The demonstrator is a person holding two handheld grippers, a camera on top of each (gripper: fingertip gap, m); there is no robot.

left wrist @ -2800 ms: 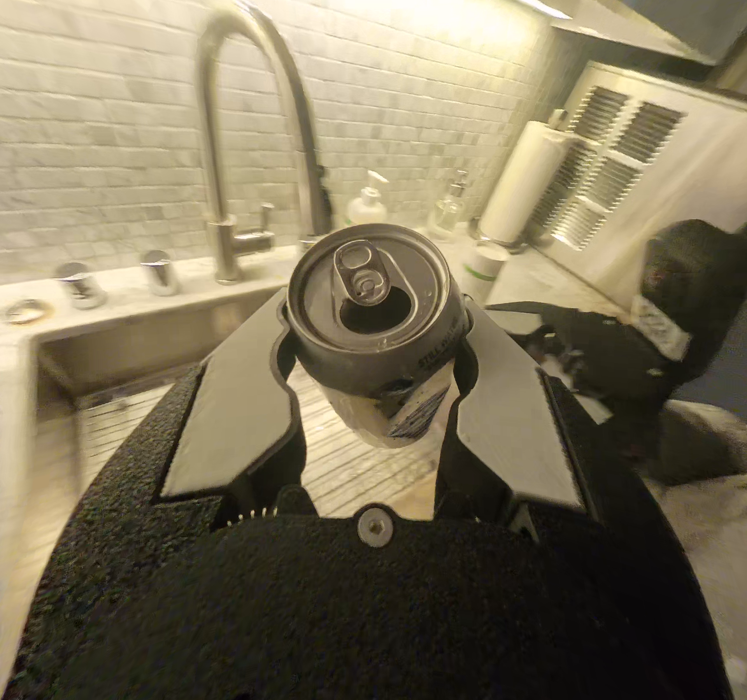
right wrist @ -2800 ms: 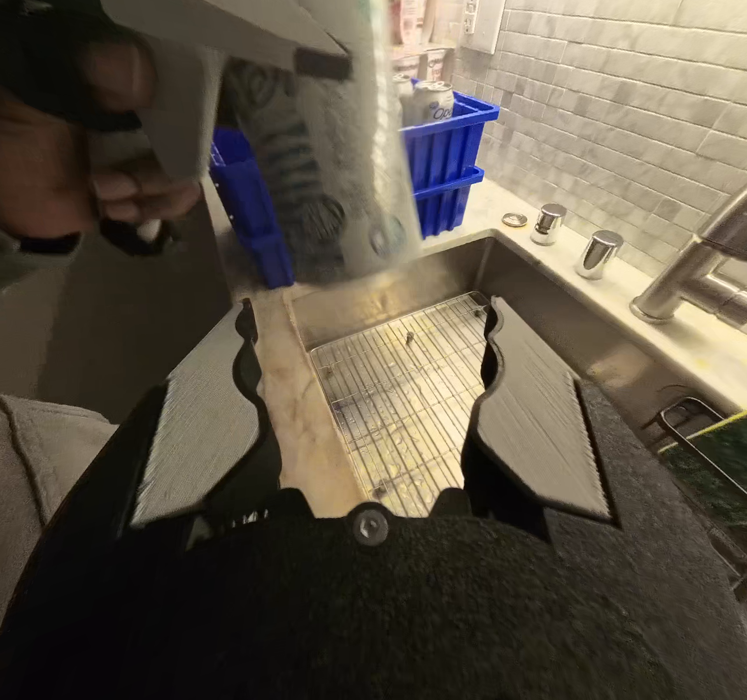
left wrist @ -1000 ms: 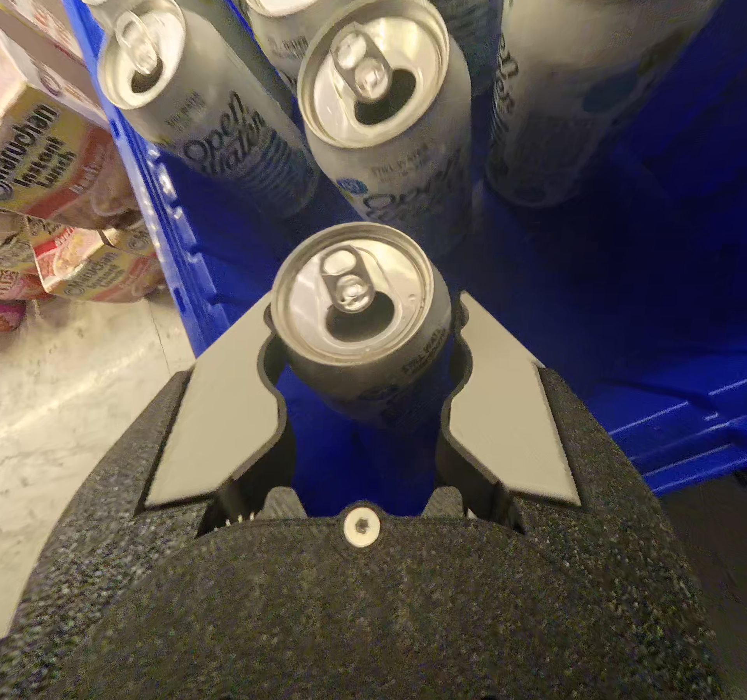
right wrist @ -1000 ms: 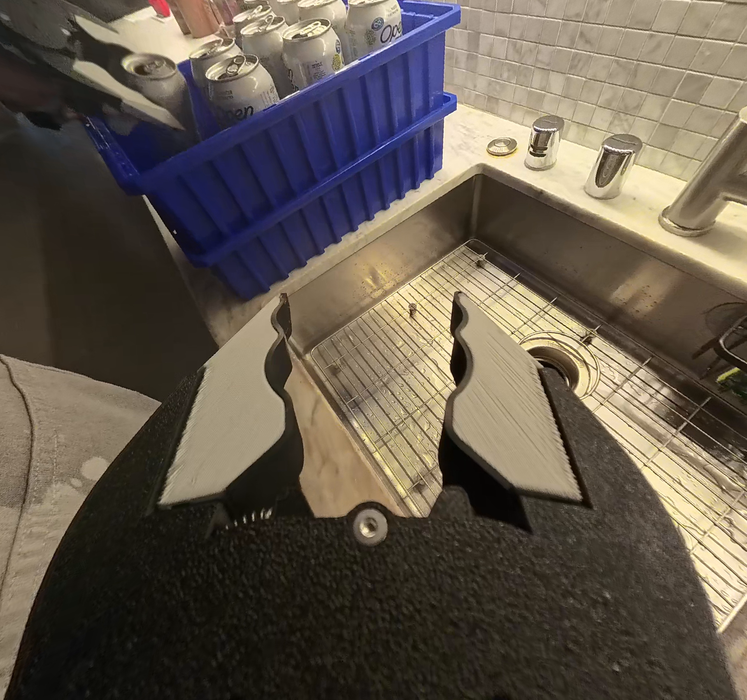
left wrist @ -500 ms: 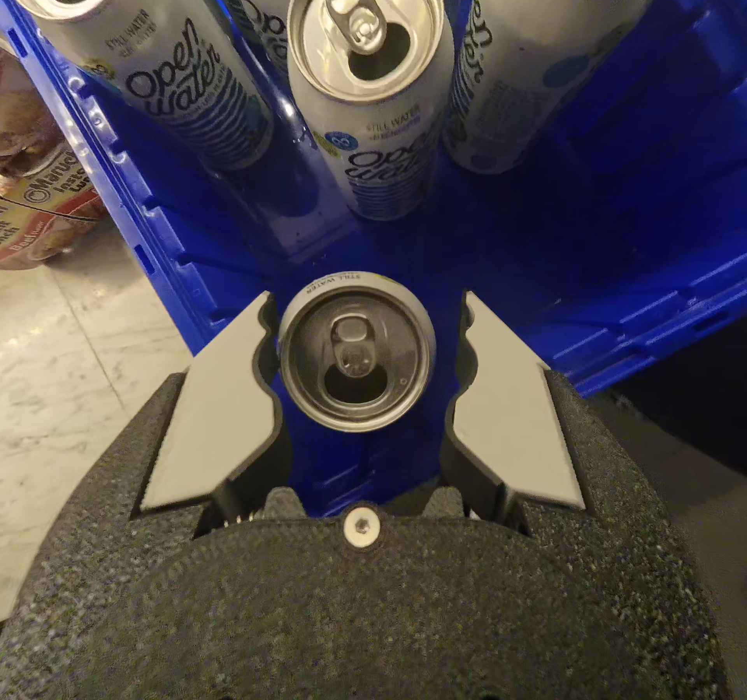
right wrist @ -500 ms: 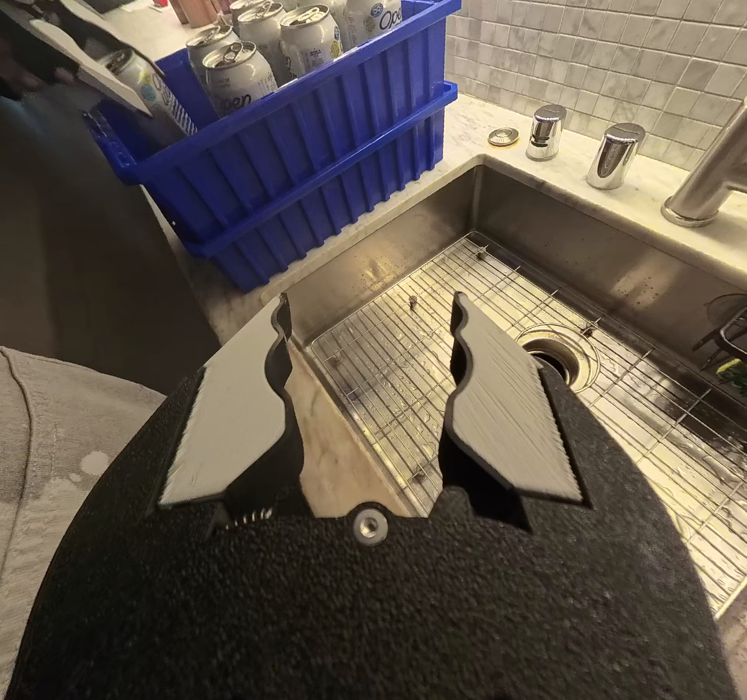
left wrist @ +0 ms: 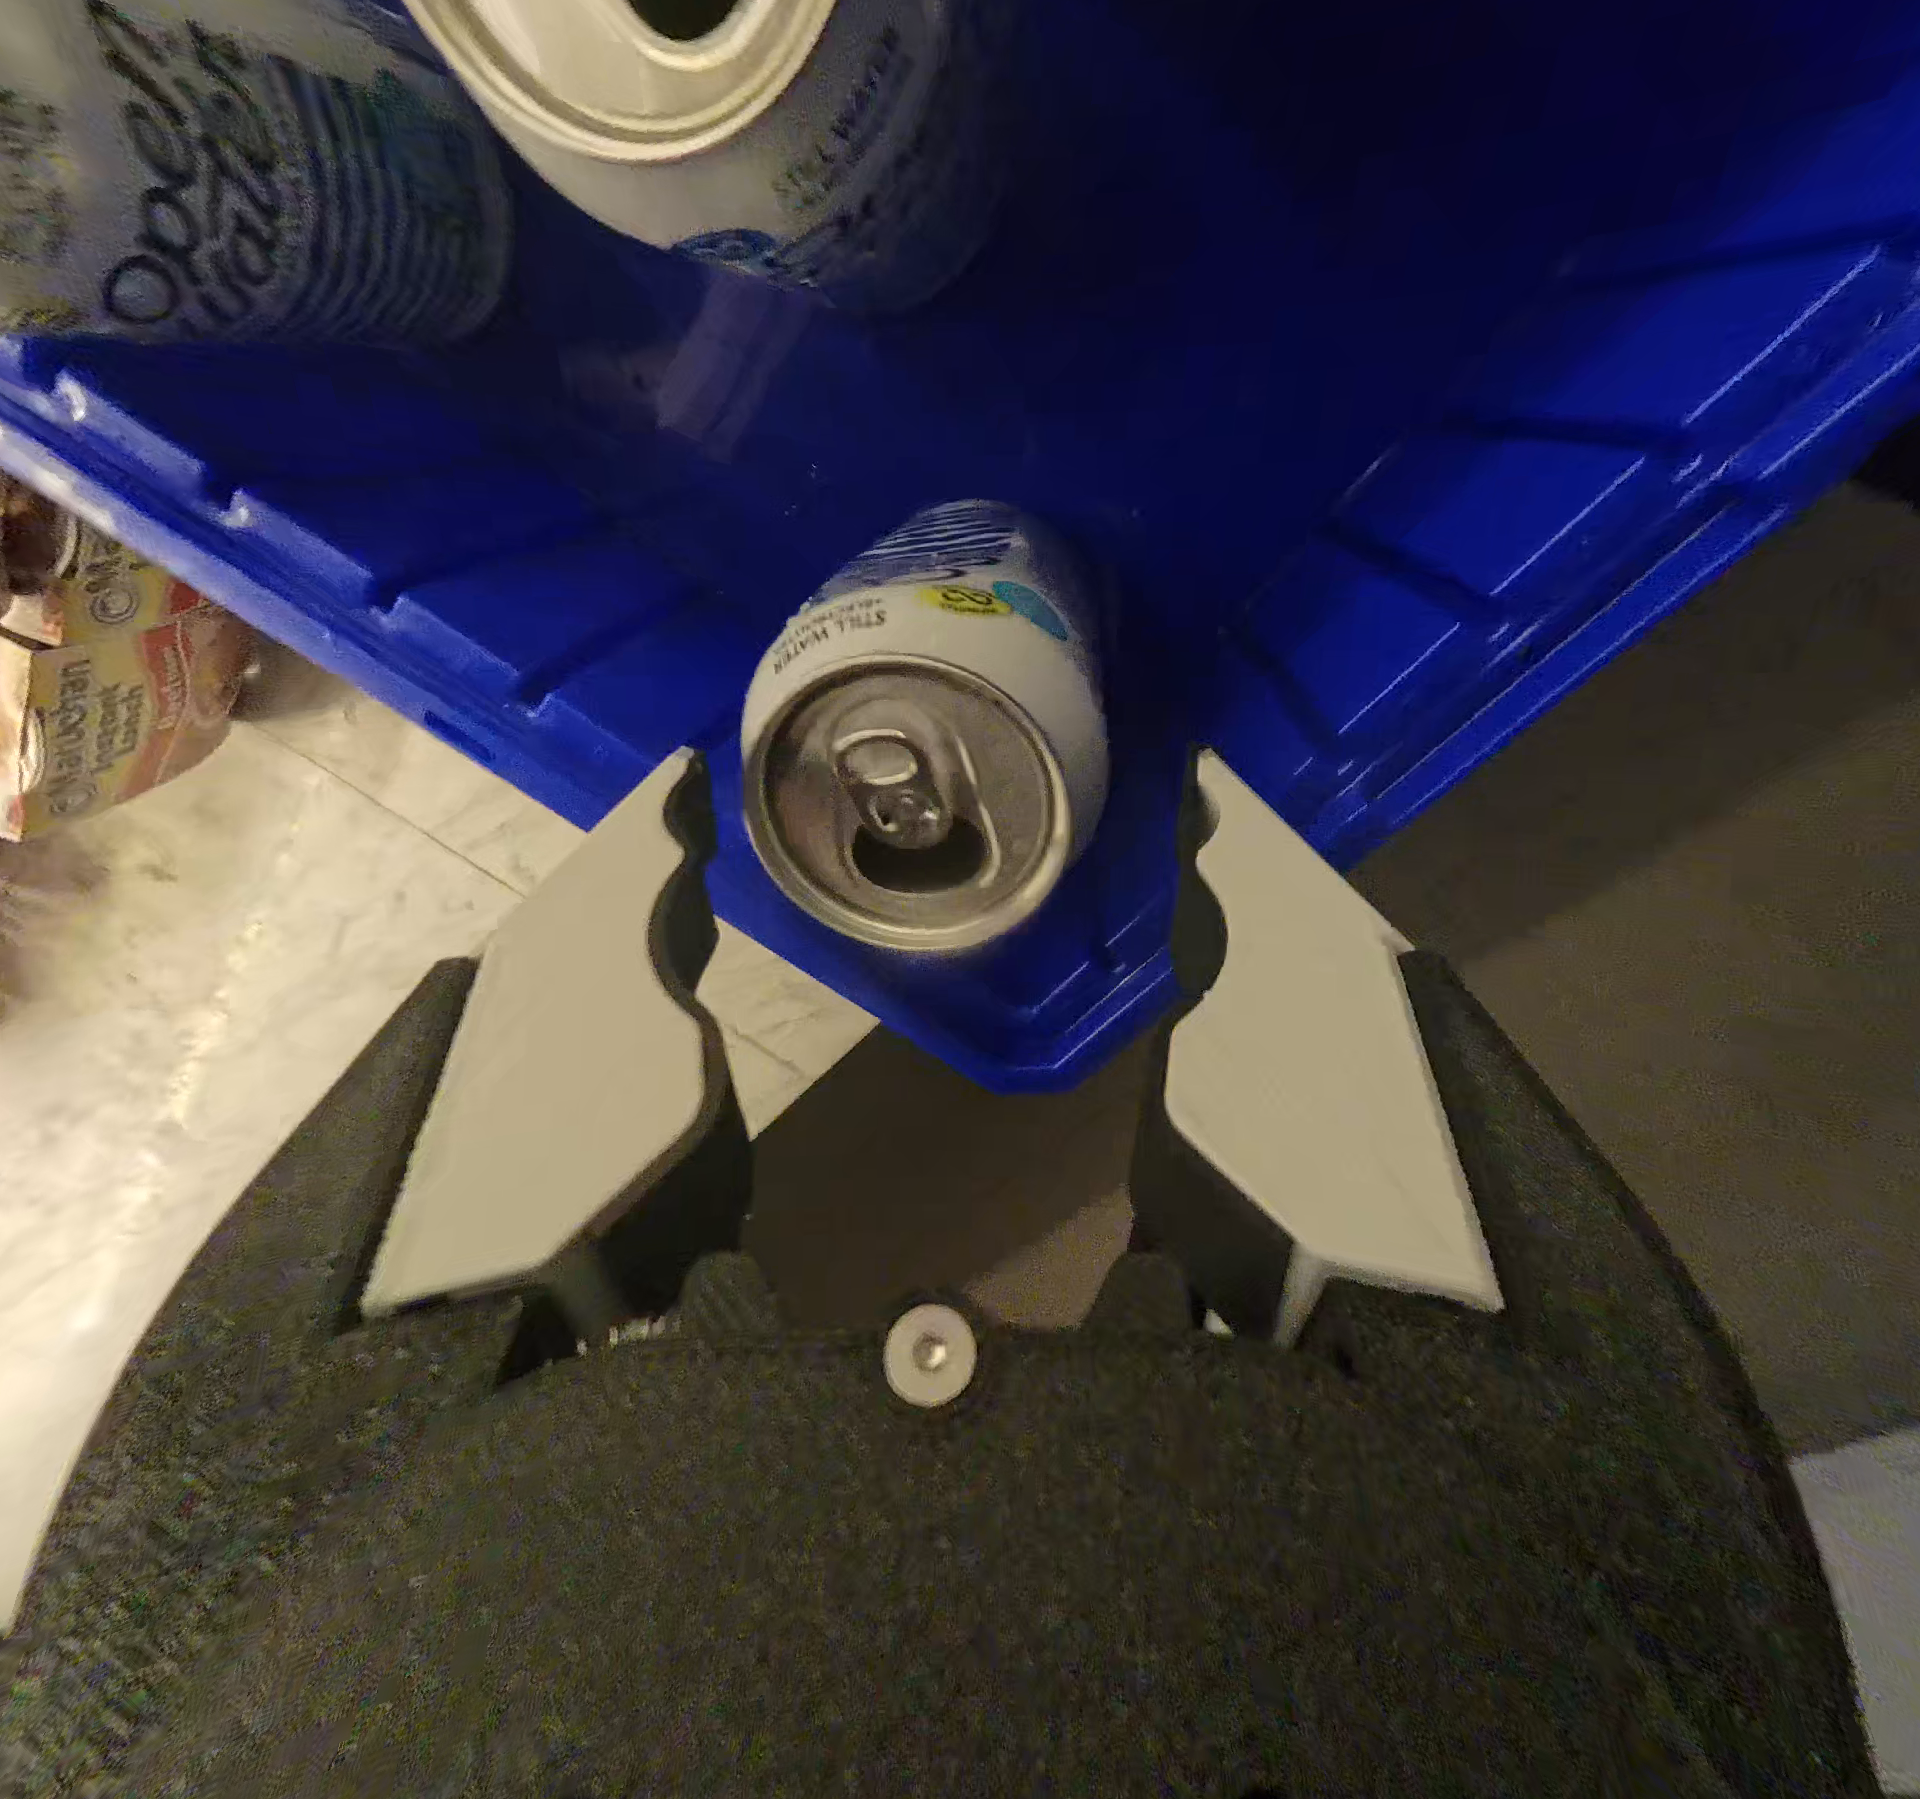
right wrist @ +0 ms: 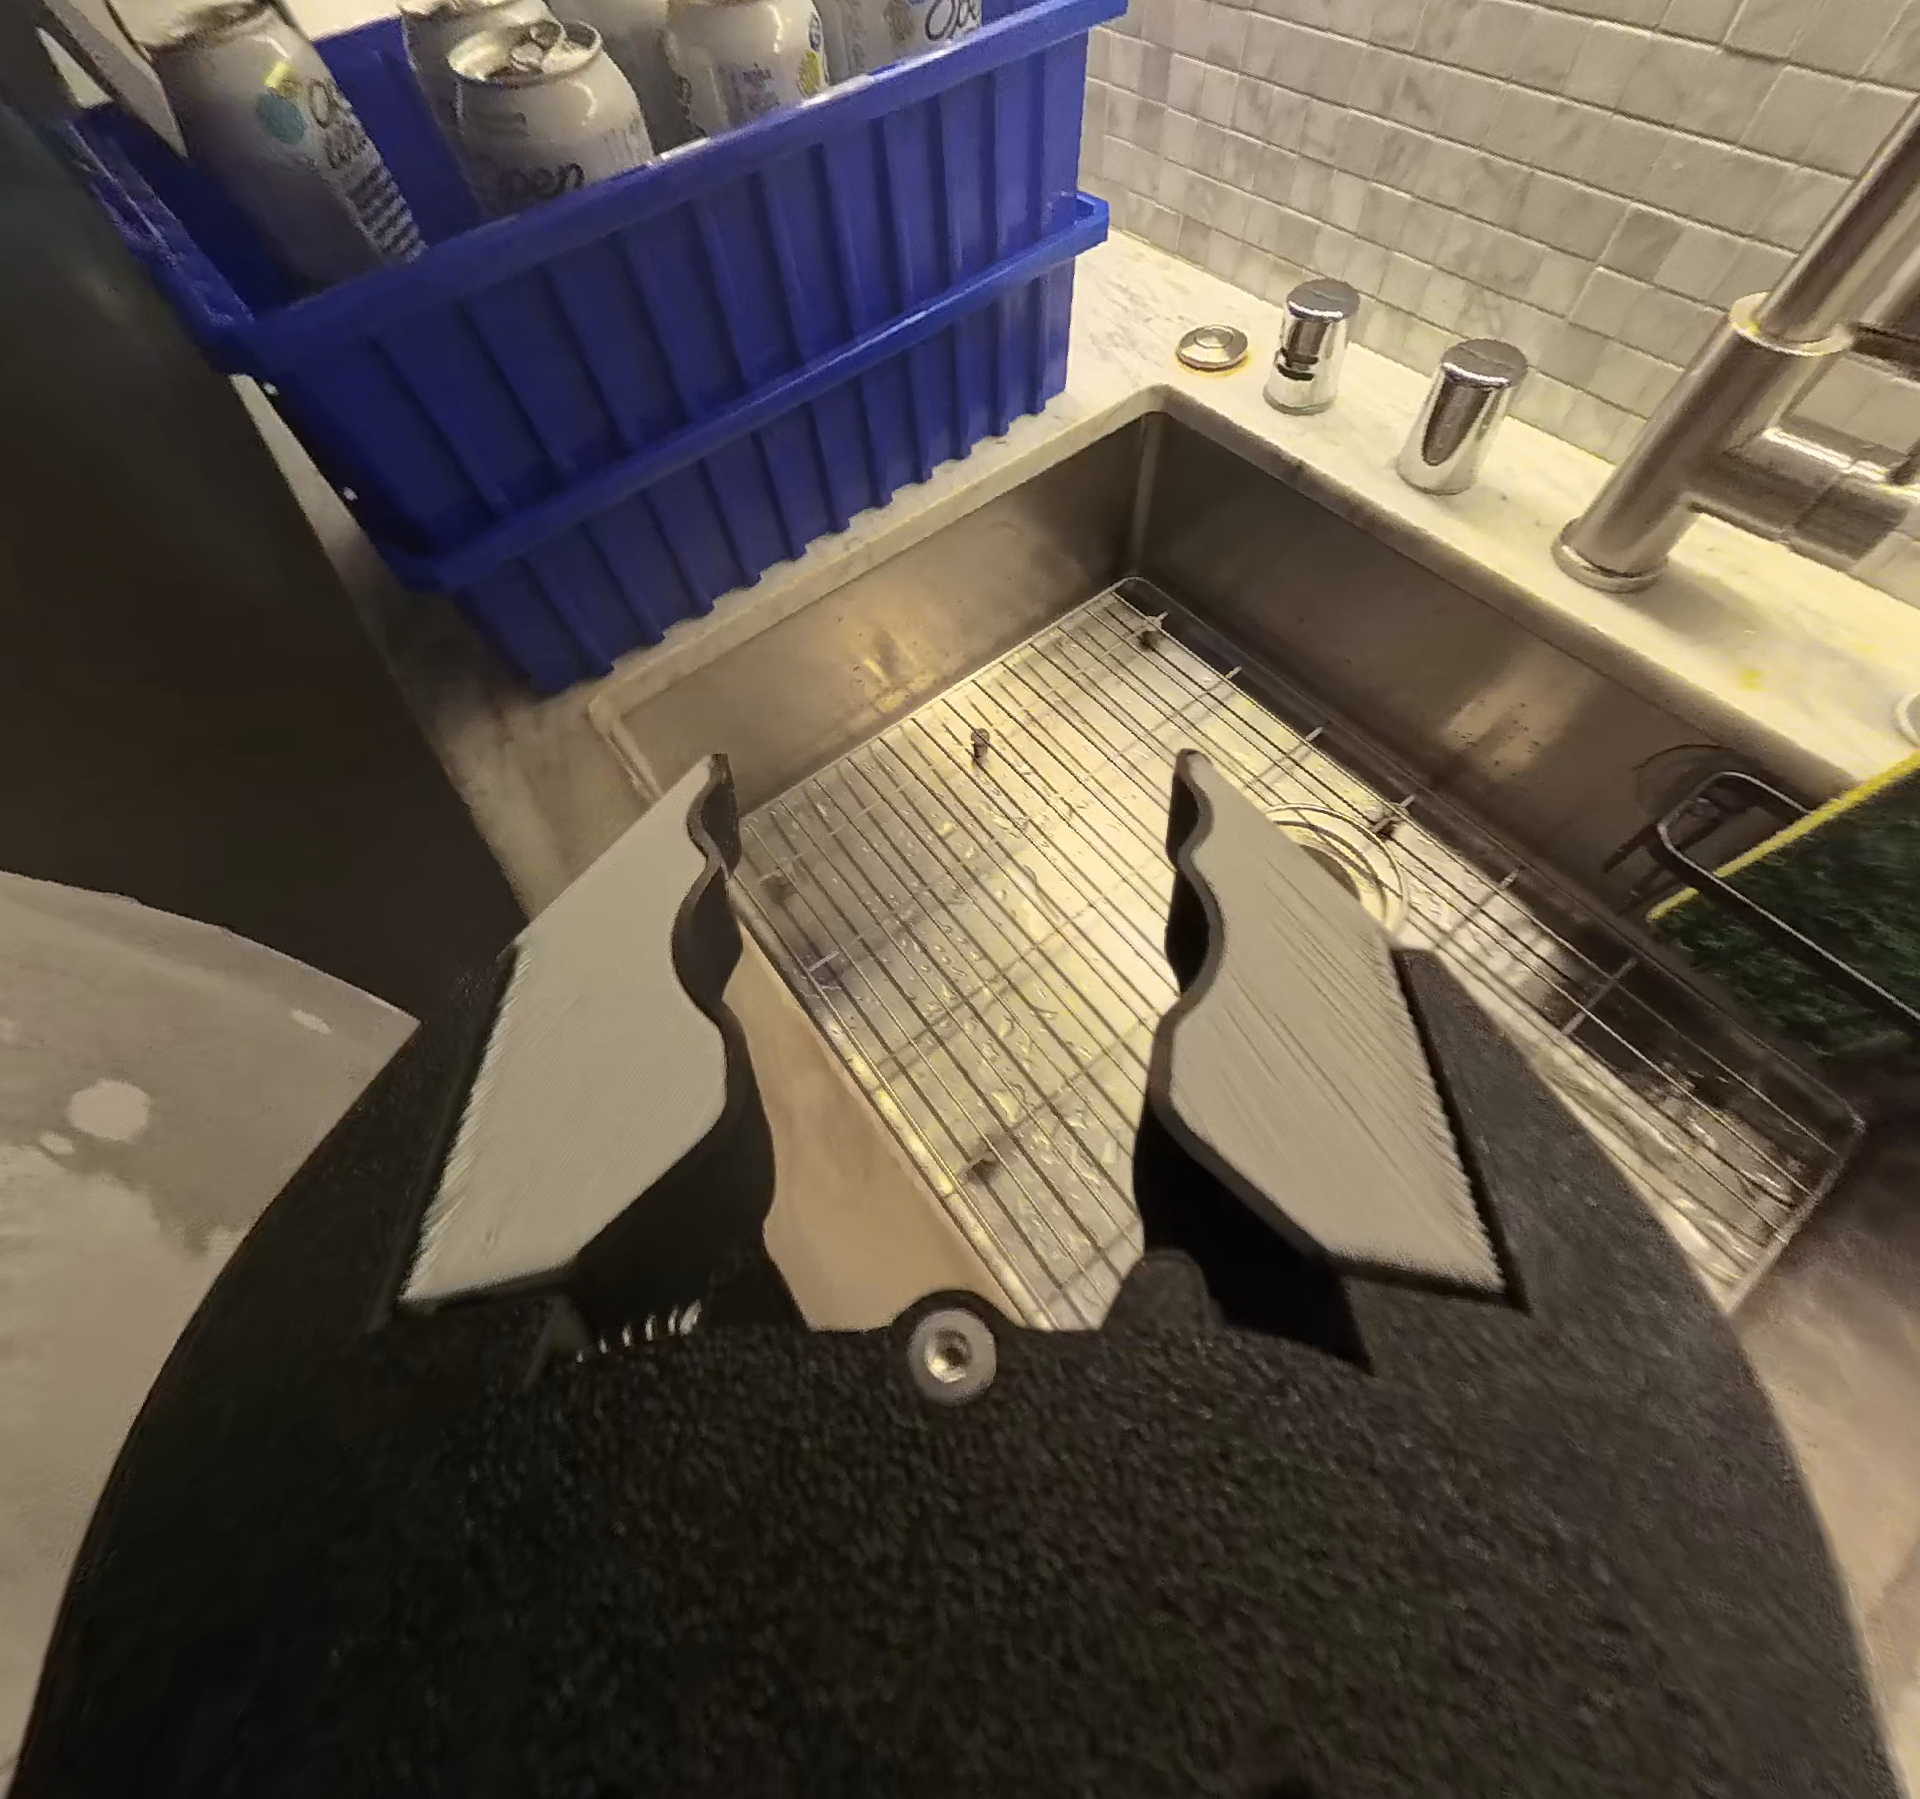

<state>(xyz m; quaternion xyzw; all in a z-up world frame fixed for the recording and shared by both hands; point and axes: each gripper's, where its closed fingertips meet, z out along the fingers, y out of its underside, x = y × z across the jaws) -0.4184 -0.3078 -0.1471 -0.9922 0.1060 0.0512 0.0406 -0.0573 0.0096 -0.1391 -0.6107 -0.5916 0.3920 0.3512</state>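
Note:
In the left wrist view my left gripper (left wrist: 940, 793) is open. An opened silver drink can (left wrist: 914, 793) stands between its fingers, clear of both, in the near corner of a blue plastic bin (left wrist: 1455, 554). Other opened cans (left wrist: 623, 14) stand farther in. In the right wrist view my right gripper (right wrist: 951, 793) is open and empty above the steel sink (right wrist: 1039, 523) and its wire grid (right wrist: 1039, 918). The blue bin (right wrist: 727, 295), stacked on a second one, stands left of the sink with several cans. The released can (right wrist: 281, 128) is at its left end.
A chrome faucet (right wrist: 1766, 378) and two chrome caps (right wrist: 1309, 347) stand on the marble counter behind the sink. A green sponge sits in a wire caddy (right wrist: 1818, 918) at the sink's right. Noodle packets (left wrist: 94, 710) lie on the counter (left wrist: 208, 970) left of the bin. The tips of one gripper are about 50 cm away from the tips of the other. The chrome faucet (right wrist: 1766, 378) is about 40 cm from my right fingertips.
My left gripper carried the can from over the sink into the bin, opened, let it go in the corner and drew back. My right gripper stayed open over the sink.

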